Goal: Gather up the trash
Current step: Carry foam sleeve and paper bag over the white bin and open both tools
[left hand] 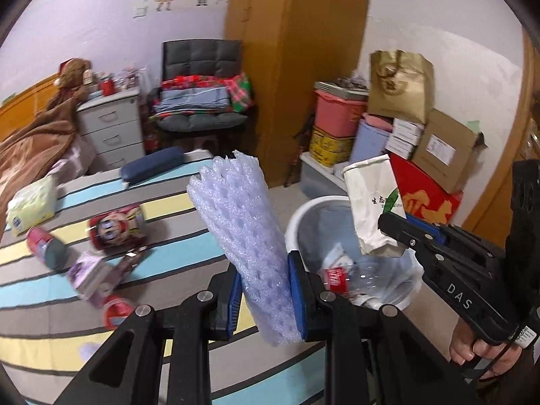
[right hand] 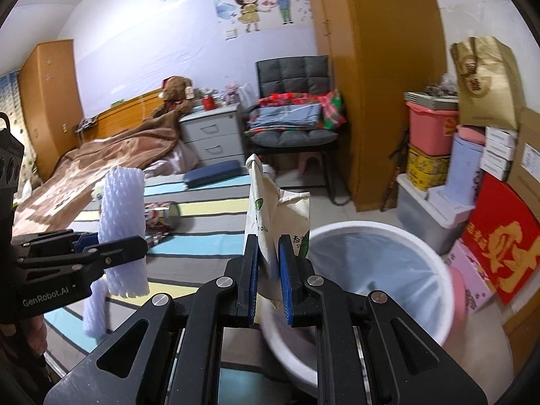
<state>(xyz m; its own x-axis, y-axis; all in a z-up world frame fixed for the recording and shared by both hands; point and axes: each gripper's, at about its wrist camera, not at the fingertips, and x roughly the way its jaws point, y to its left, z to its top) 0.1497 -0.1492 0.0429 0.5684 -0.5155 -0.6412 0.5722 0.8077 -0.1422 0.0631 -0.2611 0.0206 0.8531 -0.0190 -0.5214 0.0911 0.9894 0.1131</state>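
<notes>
My left gripper (left hand: 265, 290) is shut on a white foam net sleeve (left hand: 243, 229), held upright beside the white trash bin (left hand: 297, 222). It also shows in the right wrist view (right hand: 123, 229). My right gripper (right hand: 269, 276) is shut on a crumpled white paper bag (right hand: 270, 209) with green print, held at the bin's rim (right hand: 422, 243). In the left wrist view the paper bag (left hand: 373, 202) hangs over the bin, which holds a clear bottle (left hand: 368, 276) and a red wrapper (left hand: 334, 275).
A striped bed cover (left hand: 50, 303) carries a cartoon tin can (left hand: 118, 226), a pink can (left hand: 45, 246), a tissue pack (left hand: 32, 204), small packets (left hand: 89, 273) and a navy cushion (left hand: 152, 168). Boxes and tubs (left hand: 422, 155) are stacked behind the bin. A chair (left hand: 202, 101) stands at the back.
</notes>
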